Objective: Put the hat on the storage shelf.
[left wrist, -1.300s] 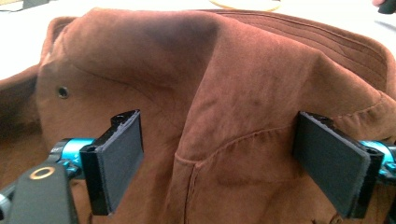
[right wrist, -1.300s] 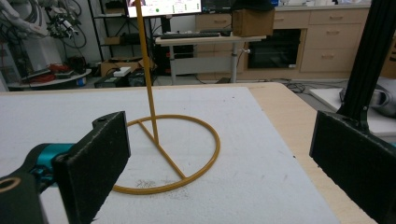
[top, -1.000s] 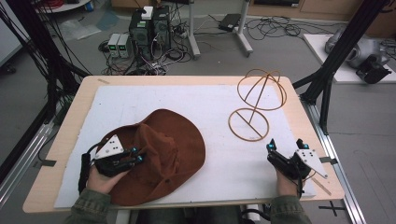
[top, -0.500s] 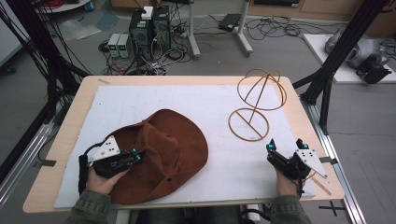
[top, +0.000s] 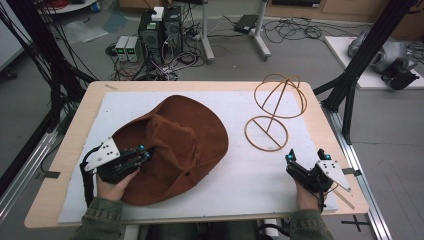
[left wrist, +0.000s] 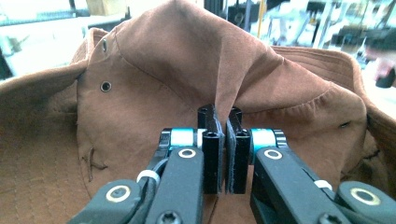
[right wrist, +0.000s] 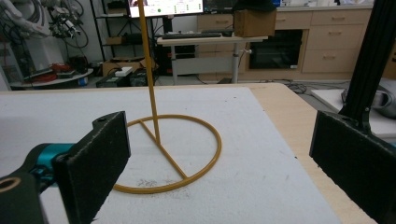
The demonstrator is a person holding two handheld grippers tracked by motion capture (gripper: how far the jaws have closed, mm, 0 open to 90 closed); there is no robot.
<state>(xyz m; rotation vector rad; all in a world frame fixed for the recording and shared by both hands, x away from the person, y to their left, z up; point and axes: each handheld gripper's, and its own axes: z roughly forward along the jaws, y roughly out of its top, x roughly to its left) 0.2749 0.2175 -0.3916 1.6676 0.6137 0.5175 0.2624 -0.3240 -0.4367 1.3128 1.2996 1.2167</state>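
Brown suede hat (top: 175,145) fold clenched in left tool (left wrist: 223,140), right tool (top: 306,161) released, no legible writing

Overhead light: we see dim, even illumination with soft shadows.
Left claw view: we note an overexposed, blurred background.
Right claw view: near pads (right wrist: 98,161) look soft.

1. I see a yellow wire hat stand (top: 273,111) with a round ring base and a domed top, upright on the right half of the surface.
2. A white mat (top: 240,165) covers most of the pale wooden surface (top: 80,120), whose edges show around it.
3. Beyond the far edge, black computer towers (top: 160,30) stand on the floor among tangled cables.
4. Black frame posts (top: 360,60) rise at the right side.
5. In the right gripper view I see wooden drawer cabinets (right wrist: 322,42) along the back wall.
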